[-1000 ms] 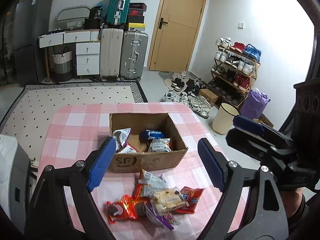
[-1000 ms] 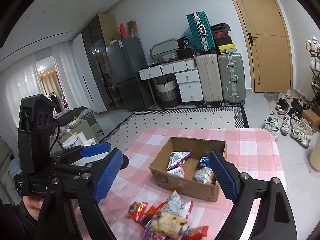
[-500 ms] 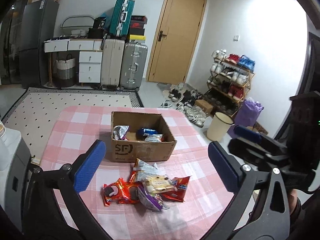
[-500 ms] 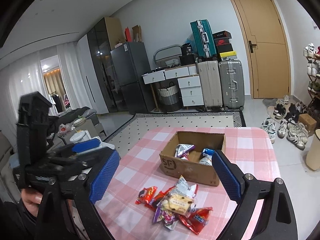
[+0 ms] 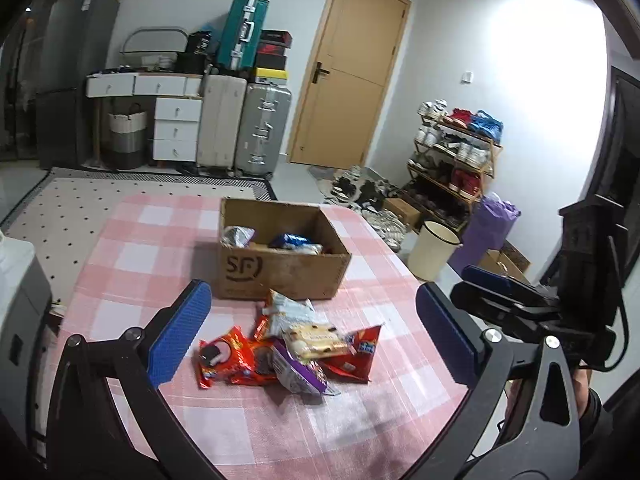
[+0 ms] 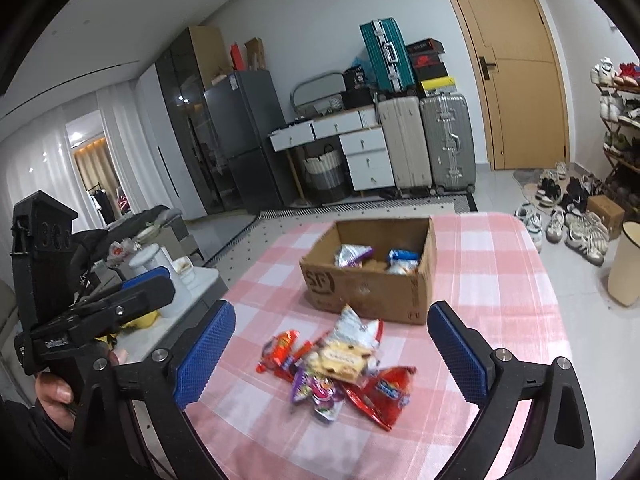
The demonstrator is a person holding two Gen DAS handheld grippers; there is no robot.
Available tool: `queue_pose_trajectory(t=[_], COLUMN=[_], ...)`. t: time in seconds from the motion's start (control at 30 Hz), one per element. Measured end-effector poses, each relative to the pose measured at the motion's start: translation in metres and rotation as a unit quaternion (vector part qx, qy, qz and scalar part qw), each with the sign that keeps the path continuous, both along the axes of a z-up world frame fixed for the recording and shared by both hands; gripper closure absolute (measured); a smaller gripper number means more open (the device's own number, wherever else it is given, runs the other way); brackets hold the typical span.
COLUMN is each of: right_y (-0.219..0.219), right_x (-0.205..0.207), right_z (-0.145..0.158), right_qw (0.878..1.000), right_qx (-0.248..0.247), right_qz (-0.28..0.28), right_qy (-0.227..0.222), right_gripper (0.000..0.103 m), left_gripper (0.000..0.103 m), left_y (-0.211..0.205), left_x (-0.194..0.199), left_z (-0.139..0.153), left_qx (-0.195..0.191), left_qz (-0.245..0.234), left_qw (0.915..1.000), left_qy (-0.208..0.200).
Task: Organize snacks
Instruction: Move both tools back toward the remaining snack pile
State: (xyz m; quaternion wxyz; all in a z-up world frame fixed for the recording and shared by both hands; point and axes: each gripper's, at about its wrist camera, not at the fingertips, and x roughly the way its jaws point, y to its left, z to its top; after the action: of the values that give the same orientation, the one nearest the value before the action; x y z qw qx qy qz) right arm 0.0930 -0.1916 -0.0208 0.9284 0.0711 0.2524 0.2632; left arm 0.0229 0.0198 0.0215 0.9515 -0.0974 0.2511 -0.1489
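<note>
A brown cardboard box (image 5: 280,276) (image 6: 360,292) stands on the pink checked table (image 5: 140,248) (image 6: 492,272). In it lie a silver packet (image 5: 236,236) and a blue packet (image 5: 294,240). A pile of loose snack packets (image 5: 288,348) (image 6: 340,364), red, purple and white, lies in front of the box. My left gripper (image 5: 312,288) hovers open above the pile with nothing between its fingers. My right gripper (image 6: 331,308) is also over the pile, its jaws opening and holding nothing. Each gripper shows at the side of the other's view.
A cream bin (image 5: 434,254) and a purple bag (image 5: 492,228) stand on the floor right of the table. A shoe rack (image 5: 456,152) lines the right wall. Suitcases (image 5: 260,128) and drawers are at the back. A white appliance (image 5: 16,280) sits left of the table.
Both grippers have drawn back from the box toward the near table edge, and their jaws have spread wider. The whole snack pile now shows between the fingers.
</note>
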Motion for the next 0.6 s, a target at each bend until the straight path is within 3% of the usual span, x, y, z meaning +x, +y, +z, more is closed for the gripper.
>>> queue_pose_trajectory(t=[0.6], right_y=[-0.002], right_x=[0.028], right_z=[-0.098], right_qw=[0.996], right_qx=[-0.006], right_qz=[-0.003], right_qy=[0.090], right_gripper=[0.005], left_gripper=[0.001], left_y=[0.018], left_x=[0.027], left_z=[-0.073], left_qx=[-0.027], left_qz=[0.011], left_qw=[0.9985], left_qy=[0.046])
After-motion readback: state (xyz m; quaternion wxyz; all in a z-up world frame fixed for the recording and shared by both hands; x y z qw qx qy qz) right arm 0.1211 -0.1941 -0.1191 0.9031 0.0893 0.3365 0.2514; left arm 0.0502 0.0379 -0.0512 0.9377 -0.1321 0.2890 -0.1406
